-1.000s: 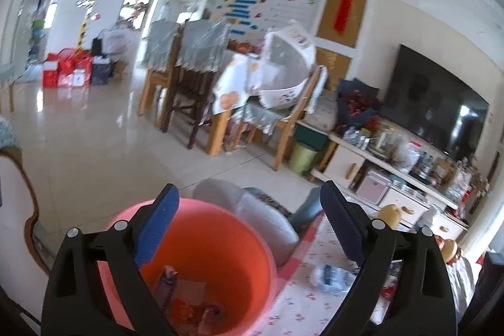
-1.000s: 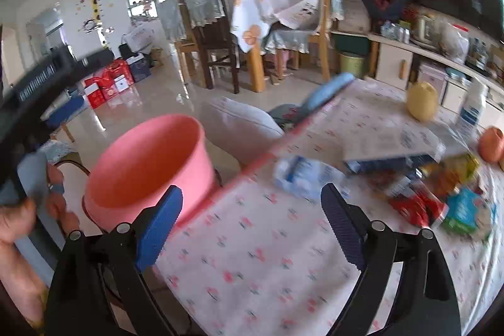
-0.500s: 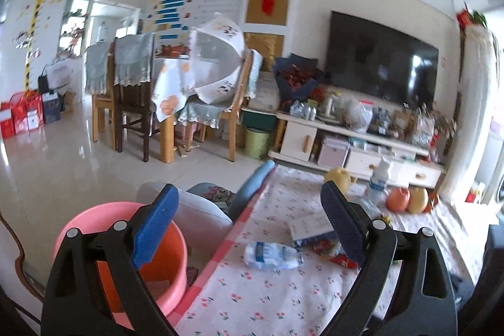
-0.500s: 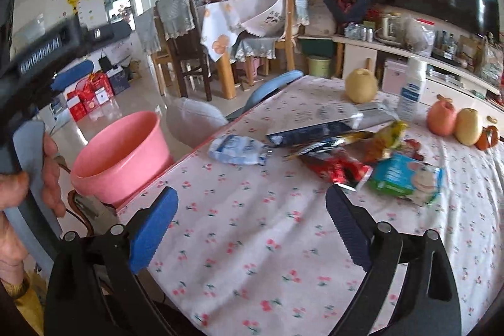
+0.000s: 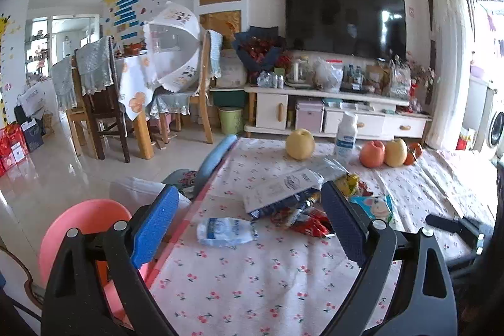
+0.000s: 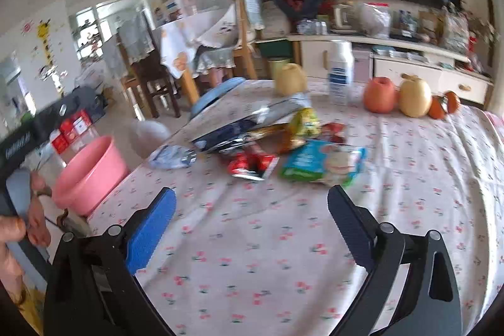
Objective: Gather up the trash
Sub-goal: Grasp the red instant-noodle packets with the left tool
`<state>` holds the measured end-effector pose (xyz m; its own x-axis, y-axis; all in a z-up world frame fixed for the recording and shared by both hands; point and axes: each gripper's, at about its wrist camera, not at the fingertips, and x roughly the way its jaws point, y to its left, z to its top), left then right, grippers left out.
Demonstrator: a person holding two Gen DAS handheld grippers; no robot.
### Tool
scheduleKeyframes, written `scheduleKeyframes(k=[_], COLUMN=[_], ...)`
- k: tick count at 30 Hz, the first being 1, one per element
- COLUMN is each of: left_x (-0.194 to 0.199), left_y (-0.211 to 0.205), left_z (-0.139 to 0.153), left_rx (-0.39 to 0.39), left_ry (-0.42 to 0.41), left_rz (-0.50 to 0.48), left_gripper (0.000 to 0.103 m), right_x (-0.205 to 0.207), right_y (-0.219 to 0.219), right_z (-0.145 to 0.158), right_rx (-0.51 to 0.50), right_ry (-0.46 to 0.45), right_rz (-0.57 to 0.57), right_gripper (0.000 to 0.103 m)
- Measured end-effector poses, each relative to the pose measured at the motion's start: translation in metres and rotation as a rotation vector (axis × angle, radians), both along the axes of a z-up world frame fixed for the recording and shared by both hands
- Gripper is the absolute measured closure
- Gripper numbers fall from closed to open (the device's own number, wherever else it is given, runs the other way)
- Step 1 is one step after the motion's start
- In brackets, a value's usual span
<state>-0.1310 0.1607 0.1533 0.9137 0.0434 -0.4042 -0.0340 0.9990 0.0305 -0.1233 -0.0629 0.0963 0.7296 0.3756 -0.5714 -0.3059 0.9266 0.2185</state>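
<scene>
Wrappers lie in a heap on the cherry-print tablecloth (image 5: 252, 288): a crumpled blue-white packet (image 5: 225, 231) (image 6: 171, 157), a large white and dark blue bag (image 5: 283, 189) (image 6: 239, 128), a red wrapper (image 5: 310, 224) (image 6: 252, 166), a yellow wrapper (image 6: 304, 123) and a green-blue snack bag (image 5: 375, 207) (image 6: 324, 162). A pink bucket (image 5: 82, 229) (image 6: 89, 172) stands beside the table's left edge. My left gripper (image 5: 249, 225) is open and empty, just short of the crumpled packet. My right gripper (image 6: 252, 225) is open and empty, above bare cloth before the heap.
A pear (image 5: 300, 144), a white bottle (image 5: 345, 133), an apple (image 5: 372, 154) and more fruit (image 6: 414, 99) stand at the table's far side. A cushioned chair (image 5: 201, 166) sits by the left edge. A TV cabinet (image 5: 330, 112) and dining chairs (image 5: 100, 103) lie beyond.
Both grippers swung right, from the bucket toward the table. The left gripper now faces the wrappers instead of the bucket's inside. The right gripper moved closer over the table. Both stayed open.
</scene>
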Motion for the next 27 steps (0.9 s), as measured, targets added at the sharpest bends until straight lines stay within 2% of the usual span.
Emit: scheduleKeyframes(k=[9, 14, 17, 20, 23, 27], left_x=[0.017, 0.039, 0.054, 0.070, 0.079, 0.096], left_y=[-0.037, -0.047, -0.048, -0.049, -0.056, -0.069], left_z=[-0.019, -0.036, -0.048, -0.062, -0.072, -0.089], left_rx=[0.054, 0.058, 0.032, -0.002, -0.075, -0.178], left_ry=[0.087, 0.166, 0.221, 0.274, 0.308, 0.378], left_rz=[-0.053, -0.082, -0.100, -0.080, -0.090, -0.054], left_gripper=[0.011, 0.011, 0.011, 0.011, 0.011, 0.011], right_x=[0.030, 0.055, 0.066, 0.079, 0.091, 0.103], right_y=[-0.067, -0.095, -0.100, -0.100, -0.094, -0.087], right_z=[0.001, -0.007, -0.013, -0.019, -0.025, -0.033], right_rx=[-0.025, -0.008, -0.011, -0.017, -0.037, -0.056], right_ry=[0.044, 0.110, 0.138, 0.158, 0.177, 0.199], right_rz=[-0.122, -0.157, -0.157, -0.143, -0.120, -0.112], right_gripper=[0.007, 0.007, 0.007, 0.007, 0.007, 0.007])
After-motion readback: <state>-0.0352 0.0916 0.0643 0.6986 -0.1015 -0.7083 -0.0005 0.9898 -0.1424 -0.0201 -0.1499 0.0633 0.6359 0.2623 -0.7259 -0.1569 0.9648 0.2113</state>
